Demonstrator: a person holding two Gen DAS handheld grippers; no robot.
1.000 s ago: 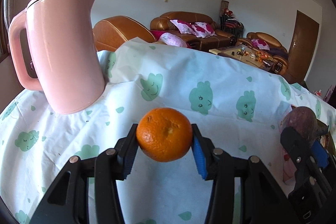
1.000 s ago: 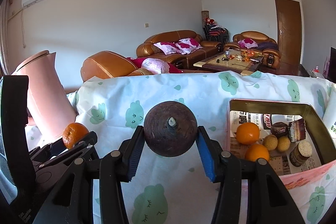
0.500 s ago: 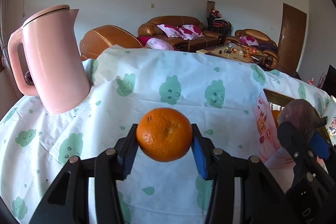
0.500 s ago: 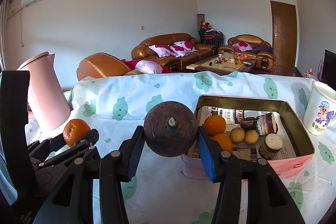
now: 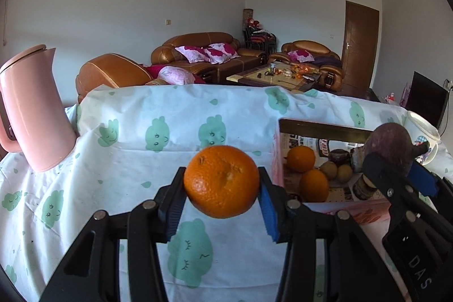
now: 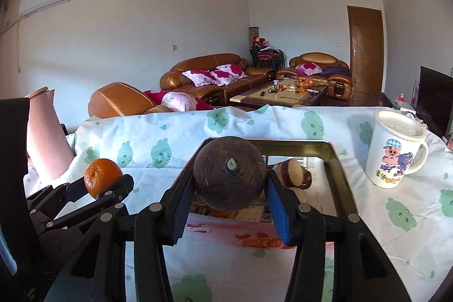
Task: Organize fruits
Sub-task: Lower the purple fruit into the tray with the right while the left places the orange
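Observation:
My left gripper (image 5: 221,198) is shut on an orange (image 5: 221,181) and holds it above the tablecloth, left of the pink box (image 5: 351,212). My right gripper (image 6: 230,193) is shut on a dark purple round fruit (image 6: 230,177) and holds it over the box's near edge (image 6: 240,235). In the left wrist view the box holds two oranges (image 5: 302,158), small brown fruits (image 5: 328,169) and dark jars. The purple fruit also shows there at the right (image 5: 389,145). The held orange shows at the left of the right wrist view (image 6: 102,176).
A pink kettle (image 5: 31,109) stands at the table's far left. A white lidded mug with a pig cartoon (image 6: 396,150) stands right of the box. The white cloth with green prints (image 5: 158,137) covers the table. Sofas and a coffee table stand beyond.
Both grippers have moved right with their fruits. The box has come nearer in both views, and the purple fruit now hangs over its near edge. The kettle has slid left.

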